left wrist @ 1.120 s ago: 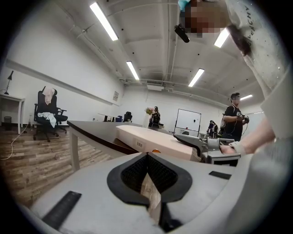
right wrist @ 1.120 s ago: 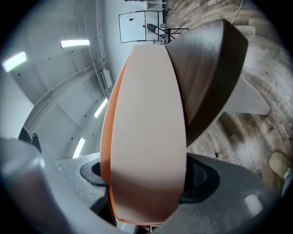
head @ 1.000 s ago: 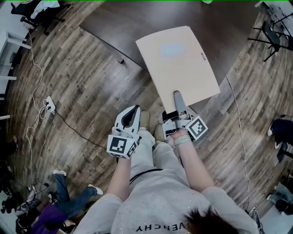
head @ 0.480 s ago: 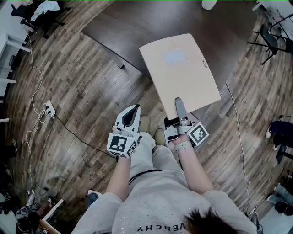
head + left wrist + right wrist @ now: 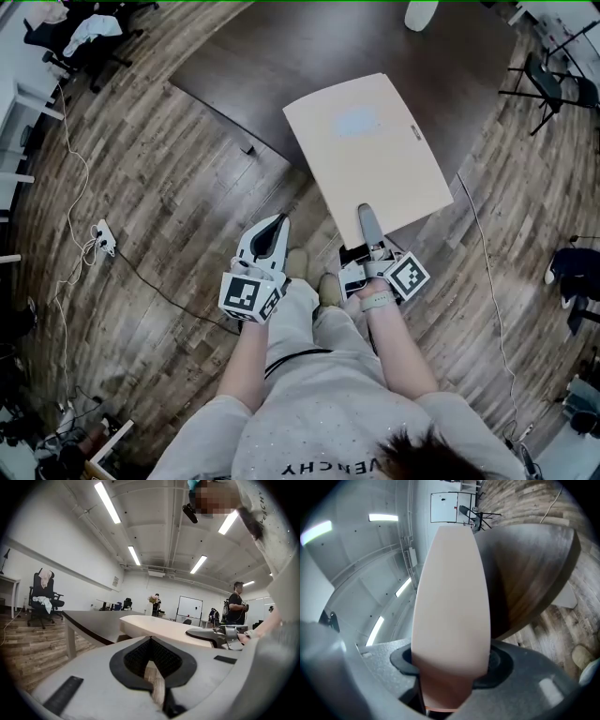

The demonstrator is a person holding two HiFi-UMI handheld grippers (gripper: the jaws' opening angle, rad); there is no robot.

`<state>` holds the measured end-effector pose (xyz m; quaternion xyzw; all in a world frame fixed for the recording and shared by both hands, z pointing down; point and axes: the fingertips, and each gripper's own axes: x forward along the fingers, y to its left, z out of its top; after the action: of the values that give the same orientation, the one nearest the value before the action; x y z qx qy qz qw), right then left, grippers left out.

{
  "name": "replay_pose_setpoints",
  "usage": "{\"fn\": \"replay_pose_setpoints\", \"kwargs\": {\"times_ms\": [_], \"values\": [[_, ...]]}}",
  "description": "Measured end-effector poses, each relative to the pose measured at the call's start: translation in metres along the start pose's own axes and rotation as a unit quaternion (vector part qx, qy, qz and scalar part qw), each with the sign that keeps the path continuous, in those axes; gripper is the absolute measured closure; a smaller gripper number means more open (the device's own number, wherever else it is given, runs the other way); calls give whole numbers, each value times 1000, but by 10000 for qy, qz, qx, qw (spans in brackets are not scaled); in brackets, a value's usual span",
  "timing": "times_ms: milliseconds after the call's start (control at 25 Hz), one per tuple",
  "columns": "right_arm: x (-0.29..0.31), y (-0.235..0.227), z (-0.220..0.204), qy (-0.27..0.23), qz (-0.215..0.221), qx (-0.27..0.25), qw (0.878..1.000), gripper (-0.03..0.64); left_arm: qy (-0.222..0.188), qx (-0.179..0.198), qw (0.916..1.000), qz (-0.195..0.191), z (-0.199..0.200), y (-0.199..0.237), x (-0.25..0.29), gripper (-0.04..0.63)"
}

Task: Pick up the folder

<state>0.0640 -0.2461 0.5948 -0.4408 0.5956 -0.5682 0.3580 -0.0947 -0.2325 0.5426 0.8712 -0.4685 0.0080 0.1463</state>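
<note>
The tan folder [image 5: 370,141] lies flat, mostly over the dark table [image 5: 262,56], with its near edge sticking out past the table's edge. My right gripper [image 5: 367,217] has its jaws around that near edge, one finger on top and still closing; in the right gripper view the folder [image 5: 452,602] fills the gap and the pads press on it. My left gripper [image 5: 272,228] hangs over the wooden floor, left of the folder, shut and holding nothing. From the left gripper view the folder [image 5: 159,625] appears edge-on, with the right gripper [image 5: 206,633] at its end.
A power strip [image 5: 103,228] with cables lies on the floor at the left. A black stand [image 5: 548,80] is at the upper right, and a white object [image 5: 422,13] sits at the table's far edge. People stand in the room's background.
The folder and my right gripper have slid a little toward me. A person at the lower left has walked out of view. My left gripper has barely shifted.
</note>
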Motion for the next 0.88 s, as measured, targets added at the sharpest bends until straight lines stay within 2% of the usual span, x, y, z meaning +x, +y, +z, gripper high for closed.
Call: {"fn": "replay_pose_setpoints", "kwargs": {"times_ms": [320, 440, 880], "values": [[4, 20, 9, 231, -3, -556, 9982, 354, -81, 67, 9999, 14, 20, 2, 2, 597], [5, 30, 10, 327, 28, -913, 9953, 354, -101, 67, 9999, 39, 26, 4, -1, 597], [5, 63, 38, 405, 115, -1597, 9863, 354, -208, 114, 9996, 155, 61, 7, 4, 597]]}}
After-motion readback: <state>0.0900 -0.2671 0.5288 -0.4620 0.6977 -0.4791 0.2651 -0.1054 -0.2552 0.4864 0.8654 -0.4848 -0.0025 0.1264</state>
